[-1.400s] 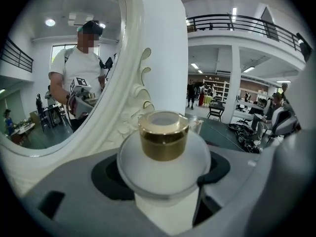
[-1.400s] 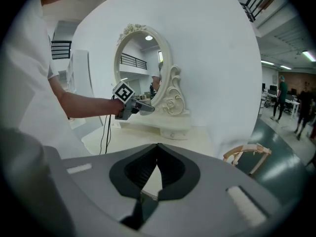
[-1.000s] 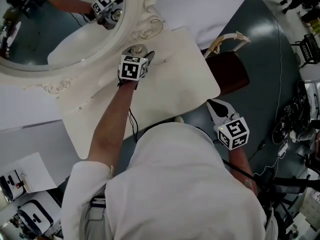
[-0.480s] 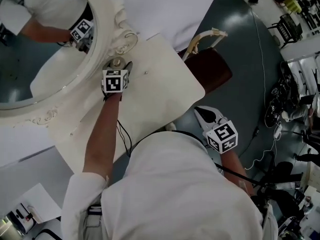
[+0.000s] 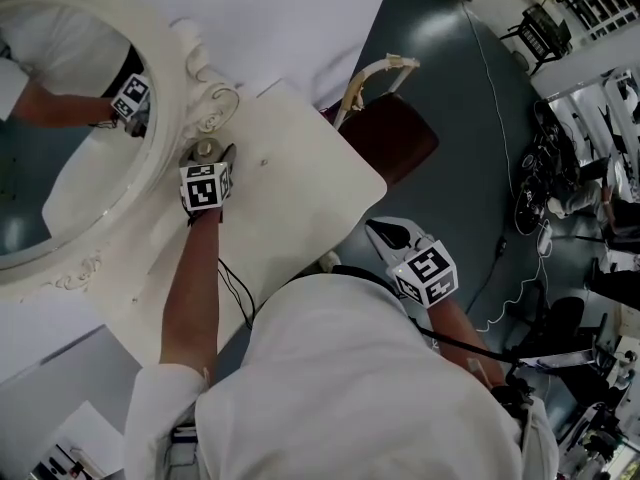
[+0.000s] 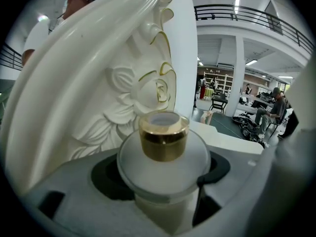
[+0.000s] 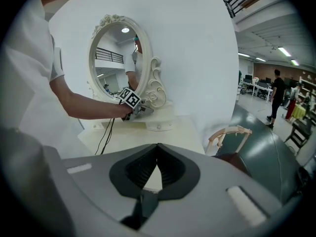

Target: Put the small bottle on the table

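Big, bright hall with a grey-green floor [image 5: 470, 138] lies all around. Under the left claw [image 5: 212, 156] is the flat white surface [image 5: 300, 198] of a dressing table. Right in front of this claw, very close, stands the large oval mirror with its white carved frame [image 6: 138, 73]. Off to this claw's right side, past the edge of the surface, is a dark brown chair with a cream frame [image 5: 390, 143].

The left claw is open very wide, and its two sides hug the small round frosted white bottle [image 6: 165, 162]. The bottle fills the gap between them. It stands straight up, with its shiny gold cap [image 6: 163, 137] on top.

The right claw [image 5: 385, 236] hangs low by the person's side, well apart from the surface. Its tips are pressed together and it has nothing in it.

So the left claw is the one to do the job, I think. The surface is straight below the bottle, so the way to go is down. The claw hides the bottle's bottom, so I cannot tell if it touches the surface yet.
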`<state>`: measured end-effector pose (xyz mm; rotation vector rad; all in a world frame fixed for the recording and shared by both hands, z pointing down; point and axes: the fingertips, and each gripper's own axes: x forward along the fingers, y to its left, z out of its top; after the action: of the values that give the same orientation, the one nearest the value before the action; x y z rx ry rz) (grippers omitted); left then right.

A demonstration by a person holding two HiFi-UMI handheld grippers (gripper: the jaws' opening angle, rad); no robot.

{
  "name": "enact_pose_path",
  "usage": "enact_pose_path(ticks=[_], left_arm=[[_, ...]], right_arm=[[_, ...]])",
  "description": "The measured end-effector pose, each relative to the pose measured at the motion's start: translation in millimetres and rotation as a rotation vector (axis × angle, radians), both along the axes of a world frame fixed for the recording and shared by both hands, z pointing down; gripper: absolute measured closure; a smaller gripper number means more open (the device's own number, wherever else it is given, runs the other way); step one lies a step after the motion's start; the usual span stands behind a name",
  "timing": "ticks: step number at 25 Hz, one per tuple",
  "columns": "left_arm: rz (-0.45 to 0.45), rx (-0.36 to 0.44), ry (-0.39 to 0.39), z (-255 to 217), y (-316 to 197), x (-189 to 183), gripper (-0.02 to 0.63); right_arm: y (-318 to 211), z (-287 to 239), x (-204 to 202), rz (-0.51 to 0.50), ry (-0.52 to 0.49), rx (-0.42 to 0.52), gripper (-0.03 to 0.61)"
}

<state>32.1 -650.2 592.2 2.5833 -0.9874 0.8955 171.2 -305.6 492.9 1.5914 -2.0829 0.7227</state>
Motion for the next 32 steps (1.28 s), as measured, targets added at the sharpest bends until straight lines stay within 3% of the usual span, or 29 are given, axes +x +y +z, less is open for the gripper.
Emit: enact_pose_path(ticks=[19, 32], left_arm=[[0.010, 0.029, 0.035, -1, -4, 5, 0.270], [-0.052, 0.077, 0.035, -14, 6, -17, 0.224]], right_arm=[[-7, 4, 0, -0.009, -0.015, -0.019, 0.578], [-2, 4, -1, -0.070, -0.022, 0.000, 0.578]])
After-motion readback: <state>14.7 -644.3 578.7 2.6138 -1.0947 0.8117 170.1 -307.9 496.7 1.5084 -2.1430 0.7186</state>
